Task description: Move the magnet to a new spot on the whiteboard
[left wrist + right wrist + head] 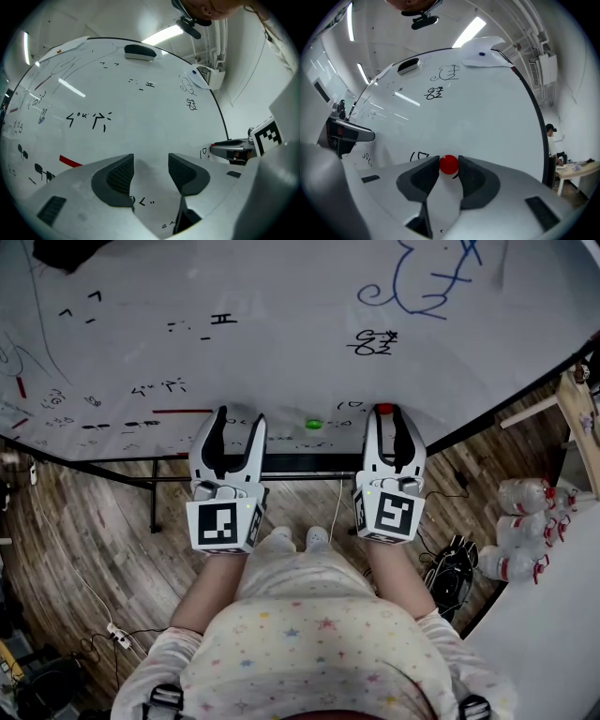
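A small red round magnet sits against the whiteboard, held between the pads of my right gripper, which is shut on it. The head view shows the same magnet at the tips of my right gripper, low on the whiteboard. My left gripper is further left, close to the board, open with nothing between its fingers. A green magnet is stuck on the board between the two grippers.
Black, blue and red marker scribbles cover the board. A dark eraser clings to it higher up. The board's stand and cables are on the wooden floor below. Water bottles and a white table are at the right.
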### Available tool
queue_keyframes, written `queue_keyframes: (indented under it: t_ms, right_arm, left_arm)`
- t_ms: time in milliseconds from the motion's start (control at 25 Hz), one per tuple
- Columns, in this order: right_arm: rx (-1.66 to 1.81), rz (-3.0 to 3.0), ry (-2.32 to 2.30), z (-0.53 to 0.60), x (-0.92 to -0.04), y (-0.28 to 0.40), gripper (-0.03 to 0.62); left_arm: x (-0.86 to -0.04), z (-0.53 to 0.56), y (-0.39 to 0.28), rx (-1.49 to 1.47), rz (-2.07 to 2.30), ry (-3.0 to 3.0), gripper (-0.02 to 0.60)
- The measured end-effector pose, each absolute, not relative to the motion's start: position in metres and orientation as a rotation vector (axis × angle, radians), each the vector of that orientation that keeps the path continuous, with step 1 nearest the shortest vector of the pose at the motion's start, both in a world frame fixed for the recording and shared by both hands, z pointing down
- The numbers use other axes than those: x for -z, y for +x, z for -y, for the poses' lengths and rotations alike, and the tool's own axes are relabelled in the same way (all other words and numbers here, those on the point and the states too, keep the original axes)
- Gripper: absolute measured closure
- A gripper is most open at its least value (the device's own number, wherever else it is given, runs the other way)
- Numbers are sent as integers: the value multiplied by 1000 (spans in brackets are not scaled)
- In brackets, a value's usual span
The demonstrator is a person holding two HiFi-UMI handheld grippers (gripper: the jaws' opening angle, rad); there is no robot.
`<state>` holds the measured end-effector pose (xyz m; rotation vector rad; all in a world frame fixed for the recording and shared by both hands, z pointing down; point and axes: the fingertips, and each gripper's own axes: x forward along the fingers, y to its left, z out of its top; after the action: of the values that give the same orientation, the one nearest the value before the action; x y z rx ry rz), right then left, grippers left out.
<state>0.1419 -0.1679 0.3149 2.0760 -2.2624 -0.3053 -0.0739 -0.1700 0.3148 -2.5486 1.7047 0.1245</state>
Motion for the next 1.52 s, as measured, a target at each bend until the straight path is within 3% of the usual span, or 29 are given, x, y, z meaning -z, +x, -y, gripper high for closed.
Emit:
queue_keyframes:
  t_ms: [1520]
  right_arm:
    - [239, 2297, 2062, 150, -308, 145, 473]
  left_arm:
    - [-315, 163, -77, -144, -1680, -2566, 371]
